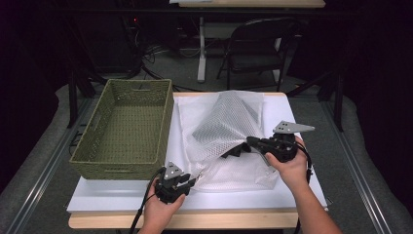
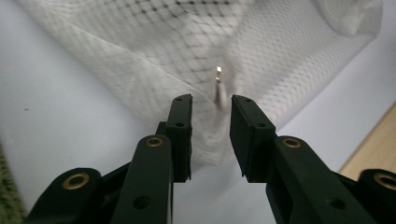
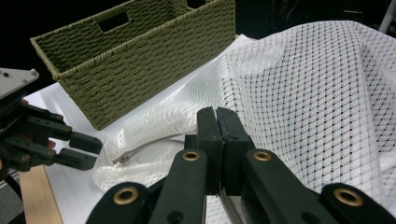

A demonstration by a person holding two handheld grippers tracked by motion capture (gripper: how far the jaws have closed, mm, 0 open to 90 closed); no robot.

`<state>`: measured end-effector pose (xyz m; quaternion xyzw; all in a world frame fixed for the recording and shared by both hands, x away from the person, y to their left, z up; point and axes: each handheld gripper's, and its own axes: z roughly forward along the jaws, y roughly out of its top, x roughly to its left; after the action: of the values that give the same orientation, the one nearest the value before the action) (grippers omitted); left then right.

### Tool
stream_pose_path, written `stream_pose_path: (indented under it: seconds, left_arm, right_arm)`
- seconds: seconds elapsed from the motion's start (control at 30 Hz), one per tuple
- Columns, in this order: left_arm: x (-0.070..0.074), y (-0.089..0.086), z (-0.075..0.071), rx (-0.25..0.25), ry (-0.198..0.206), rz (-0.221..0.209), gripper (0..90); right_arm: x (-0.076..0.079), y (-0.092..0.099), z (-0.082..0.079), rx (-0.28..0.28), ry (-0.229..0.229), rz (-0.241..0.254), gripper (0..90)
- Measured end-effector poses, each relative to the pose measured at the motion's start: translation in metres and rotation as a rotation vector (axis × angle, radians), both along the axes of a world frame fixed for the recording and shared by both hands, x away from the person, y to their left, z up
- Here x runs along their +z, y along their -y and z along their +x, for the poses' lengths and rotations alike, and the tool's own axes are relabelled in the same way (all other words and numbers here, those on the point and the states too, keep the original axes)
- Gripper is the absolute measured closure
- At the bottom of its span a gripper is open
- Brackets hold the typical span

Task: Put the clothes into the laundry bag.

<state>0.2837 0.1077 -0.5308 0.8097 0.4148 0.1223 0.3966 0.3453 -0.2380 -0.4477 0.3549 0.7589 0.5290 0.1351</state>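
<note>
Left hand-held gripper (image 2: 211, 116) jaws flank mesh bag's (image 2: 187, 56) zipper pull (image 2: 218, 81), apparently untouched.

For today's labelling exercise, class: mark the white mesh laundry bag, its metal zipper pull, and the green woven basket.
white mesh laundry bag (image 1: 225, 124): high view, on its raised middle.
metal zipper pull (image 2: 218, 77): left gripper view, on its shiny tip.
green woven basket (image 3: 154, 65): right gripper view, on its long side wall.
</note>
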Motion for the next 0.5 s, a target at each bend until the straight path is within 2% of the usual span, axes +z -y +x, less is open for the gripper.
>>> stream_pose_path:
  seconds: [0.07, 0.17, 0.3, 0.37, 0.4, 0.47, 0.5]
  left_arm:
    - [-0.001, -0.001, 0.005, 0.021, 0.000, -0.005, 65.0]
    - [-0.004, 0.002, 0.016, 0.023, -0.041, -0.007, 57.8]
    - [-0.009, 0.011, 0.024, 0.031, -0.042, 0.004, 54.6]
    - [-0.013, 0.013, 0.027, 0.030, -0.061, 0.024, 61.2]
    - [-0.014, 0.013, 0.028, 0.026, -0.068, 0.037, 67.5]
    - [-0.015, 0.012, 0.028, 0.031, -0.048, 0.051, 81.3]
    - [-0.013, 0.011, 0.028, 0.035, -0.044, 0.042, 85.1]
  right_arm:
    - [-0.001, -0.001, 0.000, -0.003, 0.000, 0.003, 89.1]
    - [-0.003, -0.003, 0.001, 0.000, -0.010, 0.011, 89.0]
    - [-0.008, -0.006, 0.002, 0.011, -0.017, 0.002, 89.0]
    - [-0.010, -0.007, 0.003, 0.012, -0.027, 0.001, 89.0]
    - [-0.011, -0.007, 0.003, 0.013, -0.023, 0.003, 89.0]
    - [-0.013, -0.008, 0.004, 0.016, -0.032, -0.003, 89.1]
    - [-0.015, -0.008, 0.004, 0.018, -0.032, -0.008, 89.0]
